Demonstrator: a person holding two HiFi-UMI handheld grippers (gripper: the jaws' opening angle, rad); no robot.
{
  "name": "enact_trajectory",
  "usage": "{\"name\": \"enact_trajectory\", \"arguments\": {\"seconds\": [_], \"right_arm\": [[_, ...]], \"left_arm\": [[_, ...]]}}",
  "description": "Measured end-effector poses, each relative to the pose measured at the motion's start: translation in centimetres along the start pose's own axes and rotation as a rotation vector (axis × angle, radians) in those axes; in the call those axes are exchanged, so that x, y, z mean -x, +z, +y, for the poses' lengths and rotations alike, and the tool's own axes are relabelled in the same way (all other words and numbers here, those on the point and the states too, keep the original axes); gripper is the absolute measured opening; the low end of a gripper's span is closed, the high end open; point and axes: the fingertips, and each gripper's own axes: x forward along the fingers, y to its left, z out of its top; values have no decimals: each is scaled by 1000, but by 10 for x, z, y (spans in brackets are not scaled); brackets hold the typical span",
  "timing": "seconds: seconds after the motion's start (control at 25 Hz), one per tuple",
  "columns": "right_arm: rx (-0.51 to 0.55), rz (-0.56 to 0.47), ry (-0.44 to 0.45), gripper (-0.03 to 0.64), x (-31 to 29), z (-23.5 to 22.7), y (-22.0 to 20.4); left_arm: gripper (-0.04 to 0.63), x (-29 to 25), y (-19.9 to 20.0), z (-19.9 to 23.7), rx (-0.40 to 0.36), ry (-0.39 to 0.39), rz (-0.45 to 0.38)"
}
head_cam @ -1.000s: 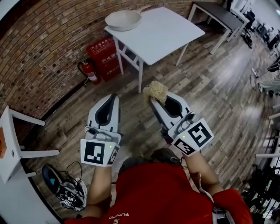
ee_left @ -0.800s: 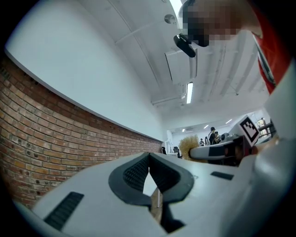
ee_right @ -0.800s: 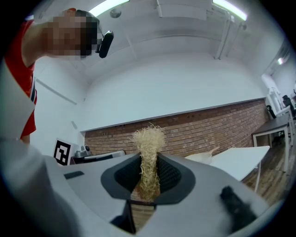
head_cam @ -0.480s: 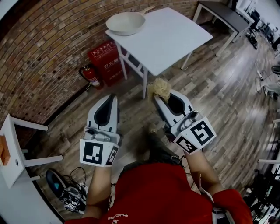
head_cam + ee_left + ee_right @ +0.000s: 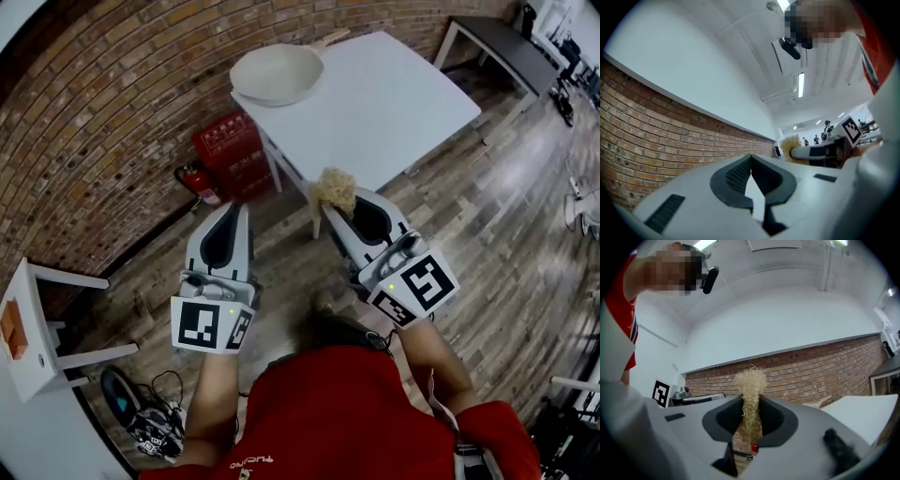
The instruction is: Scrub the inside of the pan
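Both forearms reached forward from the person's red shirt (image 5: 328,412), held roughly level and side by side above the wood floor (image 5: 469,234). The left gripper (image 5: 240,210) pointed straight toward 12 o'clock in the head view. In its own view the left gripper (image 5: 751,159) had its jaws pressed together at the tips with nothing between them.

The right gripper (image 5: 330,217) lay at the left one's 3 o'clock, apart from it, and angled toward 11 o'clock, its marker cube turned outward toward 4 o'clock. Its jaws were clamped on a tan fibrous scrubber (image 5: 333,190), whose frayed head stuck out past the tips. The right gripper view showed the right gripper (image 5: 750,404) pinching the strands of the scrubber (image 5: 751,385) between the ribbed pads, the tuft rising toward 12 o'clock.

The pan (image 5: 277,73), pale and shallow, sat well away at 12 o'clock from the grippers, on the corner of a white table (image 5: 394,103) next to the brick wall (image 5: 94,112). Neither gripper touched it. A red fire extinguisher (image 5: 199,178) stood by the wall at the left gripper's 11 o'clock.
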Motion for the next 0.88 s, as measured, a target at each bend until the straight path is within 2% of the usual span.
{"name": "enact_trajectory", "arguments": {"seconds": [0.4,0.88], "right_arm": [[-12,17,92,87,-48,-88,6],[19,39,115,87,-109,-134,7]], "left_arm": [[14,-93,-5,17,-24,87,14],[14,-157,-13,53,-39,99,14]]}}
